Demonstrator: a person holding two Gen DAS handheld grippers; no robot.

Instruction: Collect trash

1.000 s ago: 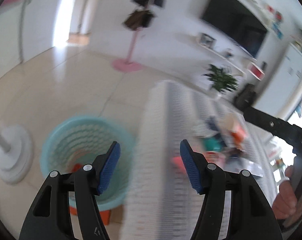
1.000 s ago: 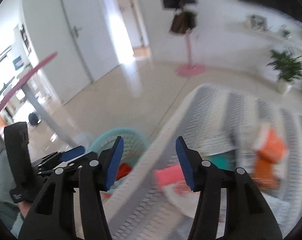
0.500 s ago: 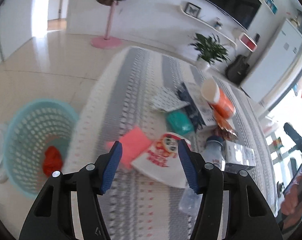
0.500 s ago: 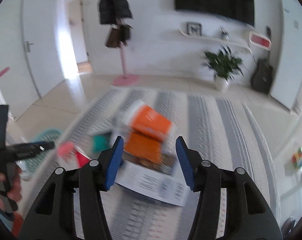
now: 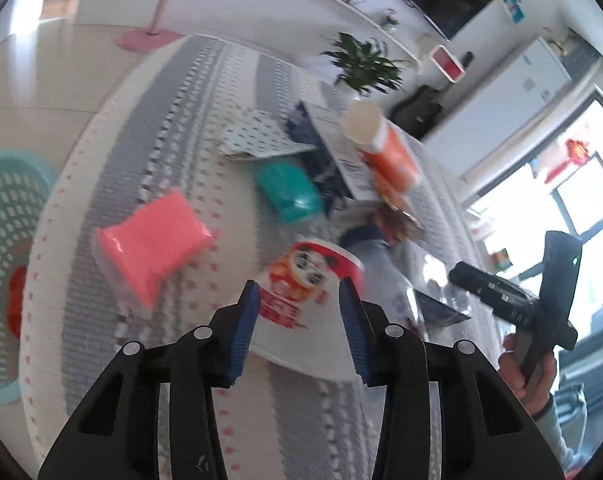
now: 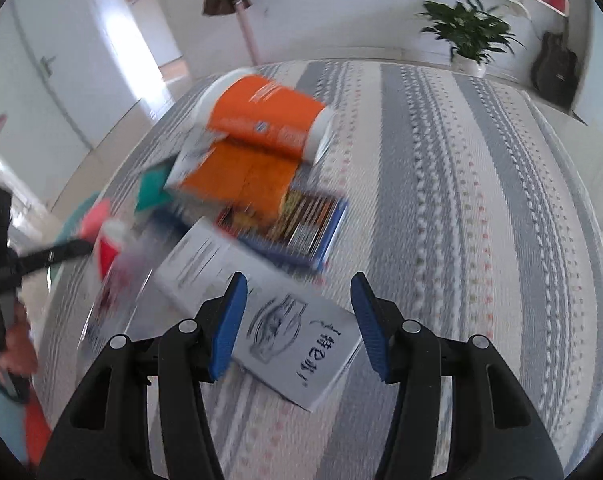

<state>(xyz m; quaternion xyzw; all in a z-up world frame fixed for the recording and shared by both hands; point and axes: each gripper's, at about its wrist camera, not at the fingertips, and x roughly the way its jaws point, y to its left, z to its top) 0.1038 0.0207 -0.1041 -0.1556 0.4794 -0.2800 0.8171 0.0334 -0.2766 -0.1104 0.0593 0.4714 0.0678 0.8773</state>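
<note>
Woven striped rug; left tongs closing around paper bowl, right tongs apart.

A grey-and-white striped cloth covers the counter. On it, in the left wrist view, a pink packet lies at about nine o'clock of the litter pile, a teal pouch at the centre, a dotted white sheet at twelve, an orange-and-white cup on its side at two, and a white paper bowl with a red print at six. In the right wrist view a printed white leaflet lies flat at six o'clock of the pile, beside a blue-edged wrapper.
</note>
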